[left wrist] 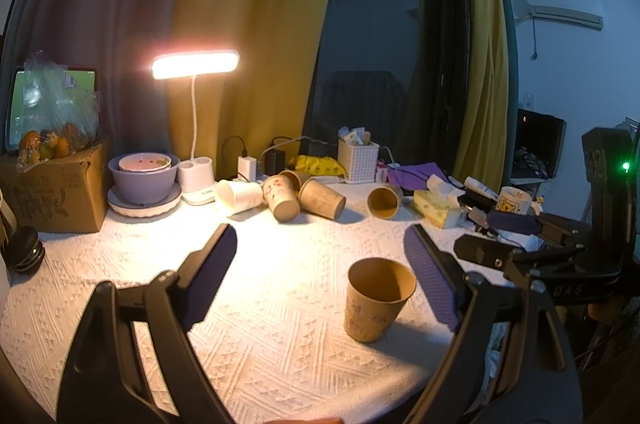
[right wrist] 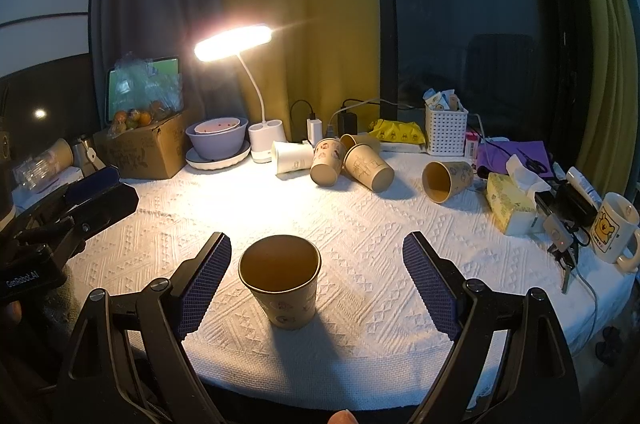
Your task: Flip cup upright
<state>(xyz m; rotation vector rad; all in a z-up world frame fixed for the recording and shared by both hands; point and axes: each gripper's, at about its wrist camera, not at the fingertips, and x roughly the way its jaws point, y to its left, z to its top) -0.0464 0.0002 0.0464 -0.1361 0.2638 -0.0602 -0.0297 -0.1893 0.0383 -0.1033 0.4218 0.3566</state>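
A brown paper cup [left wrist: 376, 298] stands upright, mouth up, on the white cloth near the table's front edge; it also shows in the right wrist view [right wrist: 282, 284]. My left gripper [left wrist: 320, 256] is open and empty, the cup just inside its right finger. My right gripper [right wrist: 316, 260] is open and empty, the cup between its fingers, nearer the left one, touching neither. Several cups lie on their sides at the back: a white one [right wrist: 292, 156], brown ones [right wrist: 328, 162] [right wrist: 368, 166] and one apart to the right [right wrist: 446, 180].
A lit desk lamp [right wrist: 234, 42], purple bowls on a plate [right wrist: 216, 140], a cardboard box with fruit [right wrist: 148, 144], a white basket [right wrist: 446, 126], a tissue pack [right wrist: 510, 204] and a bear mug [right wrist: 612, 228] ring the table [right wrist: 360, 224]. The left gripper's body shows in the right wrist view [right wrist: 80, 208].
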